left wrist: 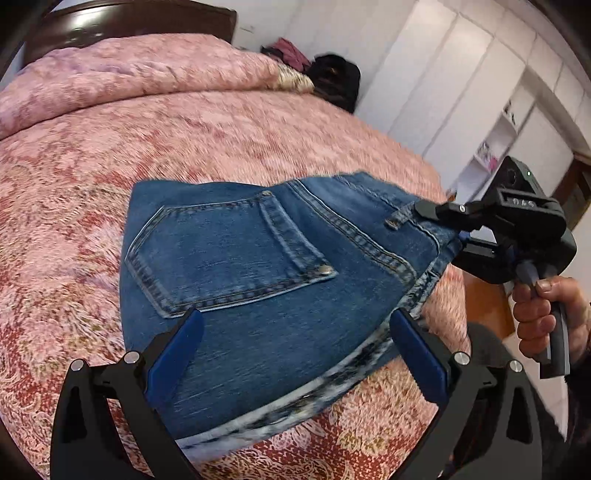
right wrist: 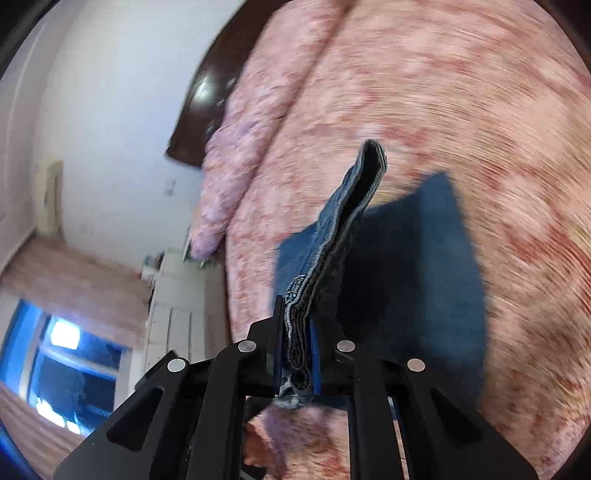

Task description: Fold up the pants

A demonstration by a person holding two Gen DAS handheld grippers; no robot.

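Blue jeans (left wrist: 258, 266) lie folded on the pink bedspread (left wrist: 184, 140), back pocket (left wrist: 229, 254) facing up. My left gripper (left wrist: 295, 332) is open and empty, its blue fingers spread just above the near part of the jeans. My right gripper (left wrist: 448, 229) reaches in from the right and is shut on the waistband edge of the jeans. In the right wrist view the right gripper (right wrist: 295, 332) pinches the stacked denim layers (right wrist: 332, 240), which stand up from the folded jeans (right wrist: 406, 277) below.
A rolled pink quilt (left wrist: 129, 74) and dark wooden headboard (left wrist: 129, 18) lie at the far end of the bed. Dark clothes (left wrist: 332, 77) sit at the far right corner. White wardrobes (left wrist: 461, 92) stand right of the bed. A window (right wrist: 66, 362) shows at left.
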